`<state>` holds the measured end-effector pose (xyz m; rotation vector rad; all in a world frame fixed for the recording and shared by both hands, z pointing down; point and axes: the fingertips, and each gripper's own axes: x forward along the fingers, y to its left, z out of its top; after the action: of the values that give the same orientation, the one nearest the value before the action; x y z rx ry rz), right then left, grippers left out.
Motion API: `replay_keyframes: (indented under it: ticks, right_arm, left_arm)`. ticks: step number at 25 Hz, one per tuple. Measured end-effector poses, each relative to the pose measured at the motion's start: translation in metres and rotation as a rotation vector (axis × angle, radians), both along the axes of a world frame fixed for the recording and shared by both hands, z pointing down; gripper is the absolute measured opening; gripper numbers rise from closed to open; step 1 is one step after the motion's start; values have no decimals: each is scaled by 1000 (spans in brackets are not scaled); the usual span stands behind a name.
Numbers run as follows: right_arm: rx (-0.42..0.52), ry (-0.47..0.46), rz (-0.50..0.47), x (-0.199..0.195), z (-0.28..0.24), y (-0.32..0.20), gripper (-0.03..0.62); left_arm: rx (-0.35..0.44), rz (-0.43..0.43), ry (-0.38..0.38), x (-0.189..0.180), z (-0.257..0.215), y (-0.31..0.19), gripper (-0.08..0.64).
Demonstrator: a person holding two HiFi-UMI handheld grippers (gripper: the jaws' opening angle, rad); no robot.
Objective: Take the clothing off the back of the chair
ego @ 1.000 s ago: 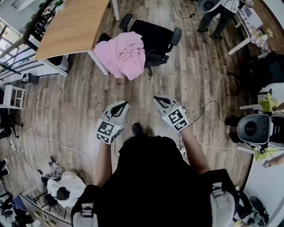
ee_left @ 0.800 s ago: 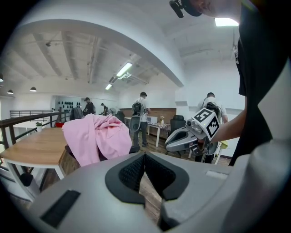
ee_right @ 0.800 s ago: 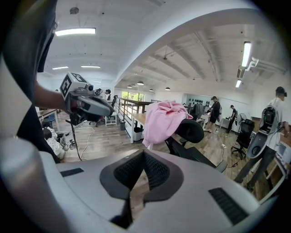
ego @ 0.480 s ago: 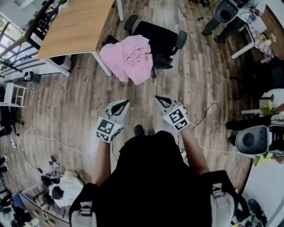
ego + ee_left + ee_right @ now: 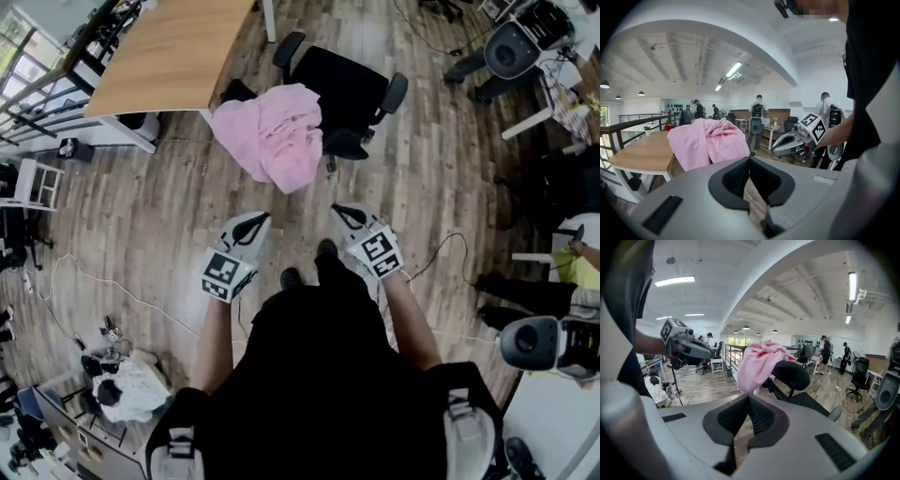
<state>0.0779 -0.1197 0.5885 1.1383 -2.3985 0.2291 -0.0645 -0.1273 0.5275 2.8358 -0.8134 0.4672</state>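
Hanging untouched over the office chair's (image 5: 349,82) back, the pink garment (image 5: 270,131) is waiting, while the left gripper (image 5: 255,219) and right gripper (image 5: 339,212) are hovering short of it, jaws closed and empty.

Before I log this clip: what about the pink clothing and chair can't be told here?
- Head view: the pink clothing covers the chair back, so how it hangs or catches there is hidden.
- Left gripper view: the chair sits behind the clothing, unseen.
- All views: the clothing is bunched, so its type is unclear.
- Head view: the top edge cuts off the desk.
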Motion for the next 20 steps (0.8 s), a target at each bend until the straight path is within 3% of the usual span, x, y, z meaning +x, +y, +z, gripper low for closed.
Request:
replay_keyframes:
  ticks: [10,20]
  right_arm:
    - [12,4,-88,48,-15,-64,-2]
    - [44,-14,-182,73,-23,-89,-2]
  left_arm:
    - [29,-125,5,40,-18,-48,3]
    - [39,-233,-12,61,-19,-51,3]
